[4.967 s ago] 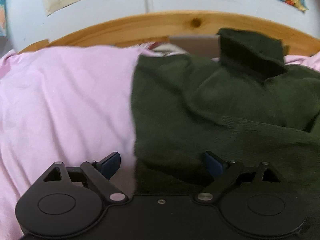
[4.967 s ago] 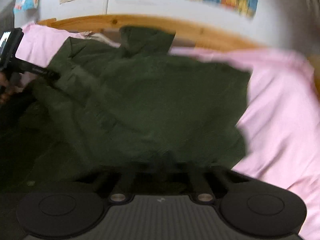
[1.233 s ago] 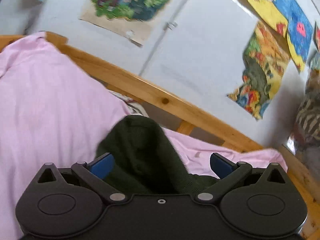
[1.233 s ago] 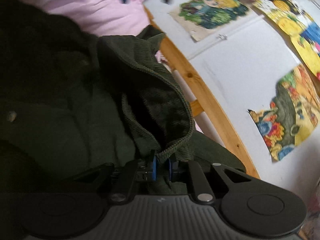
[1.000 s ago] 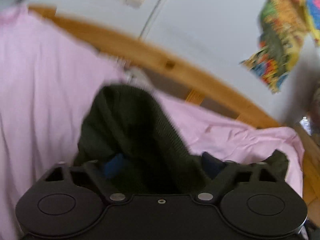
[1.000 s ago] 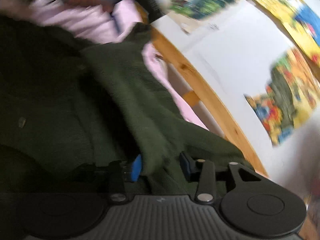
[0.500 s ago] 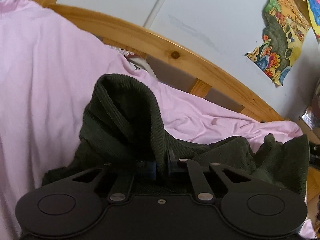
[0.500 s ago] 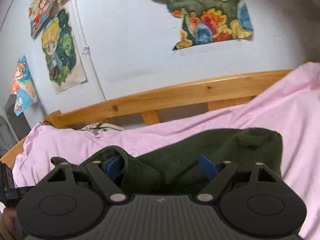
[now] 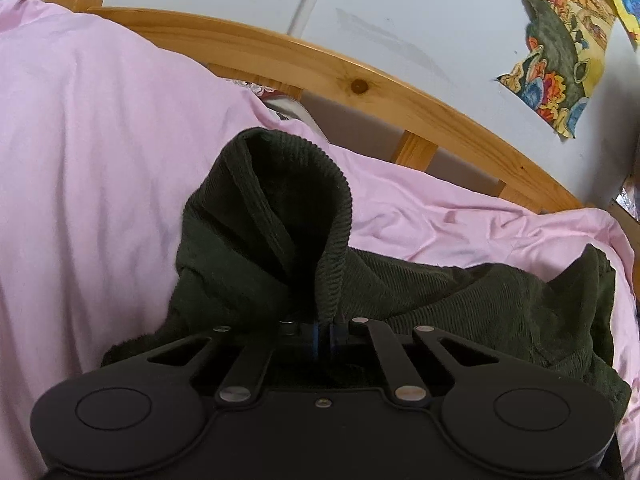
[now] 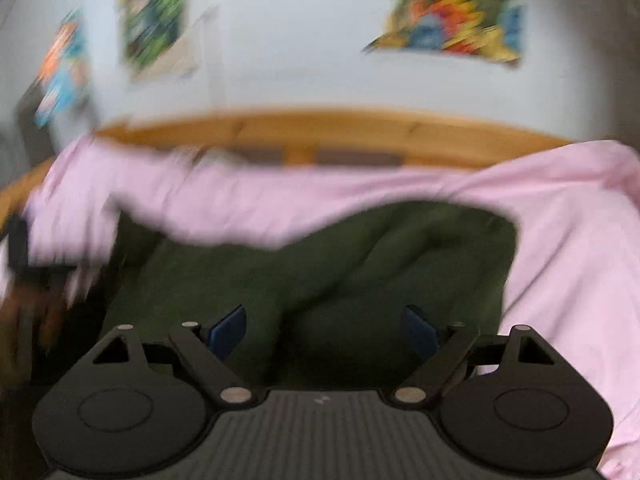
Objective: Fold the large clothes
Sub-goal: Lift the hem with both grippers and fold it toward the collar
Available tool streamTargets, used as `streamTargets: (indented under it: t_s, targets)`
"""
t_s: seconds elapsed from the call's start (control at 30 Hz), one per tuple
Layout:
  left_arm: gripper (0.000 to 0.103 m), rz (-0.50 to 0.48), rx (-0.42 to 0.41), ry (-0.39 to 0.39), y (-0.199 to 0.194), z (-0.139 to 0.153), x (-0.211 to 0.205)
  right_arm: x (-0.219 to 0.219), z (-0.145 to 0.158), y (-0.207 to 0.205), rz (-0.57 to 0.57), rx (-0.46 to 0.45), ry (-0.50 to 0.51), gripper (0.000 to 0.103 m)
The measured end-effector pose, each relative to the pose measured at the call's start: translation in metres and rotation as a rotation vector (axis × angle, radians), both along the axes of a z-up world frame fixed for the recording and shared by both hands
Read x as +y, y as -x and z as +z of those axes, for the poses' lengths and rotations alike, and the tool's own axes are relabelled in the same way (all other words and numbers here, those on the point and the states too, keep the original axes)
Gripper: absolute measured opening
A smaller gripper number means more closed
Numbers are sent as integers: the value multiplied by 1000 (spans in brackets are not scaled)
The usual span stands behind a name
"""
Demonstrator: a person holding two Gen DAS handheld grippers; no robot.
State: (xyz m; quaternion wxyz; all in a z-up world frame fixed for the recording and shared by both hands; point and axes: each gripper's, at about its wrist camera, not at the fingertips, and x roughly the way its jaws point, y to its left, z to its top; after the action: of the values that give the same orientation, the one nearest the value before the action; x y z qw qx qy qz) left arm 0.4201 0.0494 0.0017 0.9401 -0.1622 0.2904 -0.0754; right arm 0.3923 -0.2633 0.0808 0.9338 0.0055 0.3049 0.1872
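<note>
In the left wrist view the left gripper (image 9: 325,330) sits lowest in the frame, its two blue-padded fingers pressed together on a ribbed edge of the dark green sweater (image 9: 460,300). The pinched edge stands up from the pads and curls over into a hollow loop of fabric, while the rest of the garment spreads low to the right and ends in a raised corner near the far right side. The sweater lies bunched on a pink bedsheet (image 9: 92,168), which rises in a smooth mound to the left and lies creased behind the garment. Beyond the sheet runs a curved wooden bed rail (image 9: 360,76) with short upright slats, and behind that a pale wall (image 9: 400,4) with a colourful drawing (image 9: 560,60) stuck on it at the upper right.

The right wrist view is blurred. The right gripper (image 10: 325,330) has its fingers spread wide — nothing is pinched between the blue pads, and the green sweater (image 10: 360,264) lies beyond and beneath them. Pink sheet (image 10: 560,240) wraps around the far and right sides of the garment. At the left edge a dark shape shows, too smeared to identify. Farther off come the wooden rail (image 10: 340,128) and the wall with several bright drawings (image 10: 452,12).
</note>
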Motion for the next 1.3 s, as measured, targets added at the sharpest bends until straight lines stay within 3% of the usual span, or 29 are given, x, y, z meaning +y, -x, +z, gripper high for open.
streamTargets:
  t_s: [0.07,0.13,0.17,0.2,0.23,0.3,0.4,0.57,0.7,0.83,0.93,0.97,1.1,1.17,1.23,1.3]
  targets:
    - [4,-1,-2,-2,3,-1,-1,-3,10,-24,-87,1,-78,83]
    - [4,-5,-7,-2,5,0,0,0,14,-53,-161,31,-141,70]
    - [4,-6,-9,-1,6,1,0,4,12,-65,-189,52,-150,67]
    - [4,-9,-14,0,7,2,1,6,8,-77,-213,77,-141,59]
    - [3,-12,-19,-1,8,3,2,9,4,-84,-238,94,-120,37]
    - [3,-21,-29,-2,10,5,3,12,-3,-92,-294,115,-81,10]
    - [3,-34,-42,-6,11,7,5,6,-14,-78,-308,72,-78,4]
    - [4,-28,-15,20,7,-2,11,-17,-32,-7,-334,-2,-103,3]
    - [4,-26,34,35,5,-15,13,-19,-77,37,-339,74,-98,3]
    - [10,-8,79,76,3,-21,17,-12,-111,38,-337,101,-83,3]
    - [22,-5,87,64,11,-13,20,-18,-104,35,-370,124,-145,4]
    - [28,-5,78,43,17,-8,22,-20,-99,36,-373,130,-154,9]
    - [47,5,24,-37,43,9,26,-27,-85,52,-347,147,-149,44]
    - [54,24,-32,-76,56,20,28,-29,-79,64,-343,137,-124,47]
    - [57,37,-94,-89,63,32,28,-26,-68,82,-339,74,-61,53]
    - [60,21,-161,-80,63,44,23,-19,-54,95,-335,-43,19,63]
